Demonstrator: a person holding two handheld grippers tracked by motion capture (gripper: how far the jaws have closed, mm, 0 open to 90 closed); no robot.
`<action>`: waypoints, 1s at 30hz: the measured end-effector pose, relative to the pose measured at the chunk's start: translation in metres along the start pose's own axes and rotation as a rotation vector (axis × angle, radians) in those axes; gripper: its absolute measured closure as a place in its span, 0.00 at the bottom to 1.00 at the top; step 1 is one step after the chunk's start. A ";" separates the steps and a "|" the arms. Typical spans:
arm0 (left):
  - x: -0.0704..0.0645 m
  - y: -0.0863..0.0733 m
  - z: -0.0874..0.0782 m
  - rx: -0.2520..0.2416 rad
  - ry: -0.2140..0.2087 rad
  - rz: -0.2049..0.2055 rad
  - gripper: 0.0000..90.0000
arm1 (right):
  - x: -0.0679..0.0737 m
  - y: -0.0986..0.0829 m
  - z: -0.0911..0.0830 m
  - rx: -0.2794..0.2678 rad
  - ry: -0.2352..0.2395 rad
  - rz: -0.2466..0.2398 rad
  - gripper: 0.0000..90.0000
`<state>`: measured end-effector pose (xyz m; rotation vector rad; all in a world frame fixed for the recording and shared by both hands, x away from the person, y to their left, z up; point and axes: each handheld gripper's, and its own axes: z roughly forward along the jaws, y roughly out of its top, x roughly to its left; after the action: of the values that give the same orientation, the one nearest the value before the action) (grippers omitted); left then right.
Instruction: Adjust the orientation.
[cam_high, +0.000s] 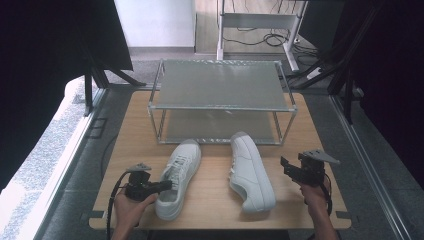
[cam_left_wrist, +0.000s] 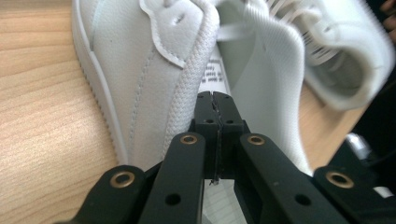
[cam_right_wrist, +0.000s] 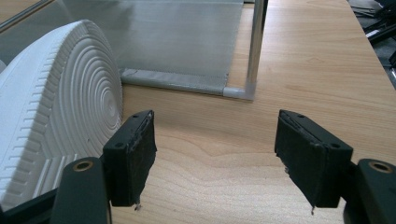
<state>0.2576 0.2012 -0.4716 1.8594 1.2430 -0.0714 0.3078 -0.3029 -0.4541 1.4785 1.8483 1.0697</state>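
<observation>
Left gripper, low at the desk's near-left: jaws pressed fully together at the heel opening of the left sneaker, tips just inside the collar by the tongue label; whether any fabric is pinched between them cannot be told. That sneaker upright on its sole, toe pointing toward the metal rack. Beside it, a little apart, the right sneaker tipped on its side, ribbed sole turned toward the right gripper. Right gripper hovering just beside that sole, jaws spread wide and holding nothing, bare wood between them. Two-tier rack standing at the far middle of the desk.
</observation>
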 end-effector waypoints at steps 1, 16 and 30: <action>0.001 0.000 0.000 -0.003 -0.013 -0.003 1.00 | 0.000 -0.001 0.001 0.004 0.000 0.000 0.33; -0.018 0.013 -0.030 -0.159 -0.067 0.091 0.78 | 0.002 0.001 -0.003 0.003 0.030 -0.007 0.36; -0.044 0.068 -0.025 -0.236 0.037 0.205 0.36 | 0.018 0.008 -0.011 -0.024 0.081 -0.039 0.38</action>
<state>0.2782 0.1782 -0.3923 1.7759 1.0312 0.2134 0.2987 -0.2872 -0.4406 1.3980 1.9051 1.1449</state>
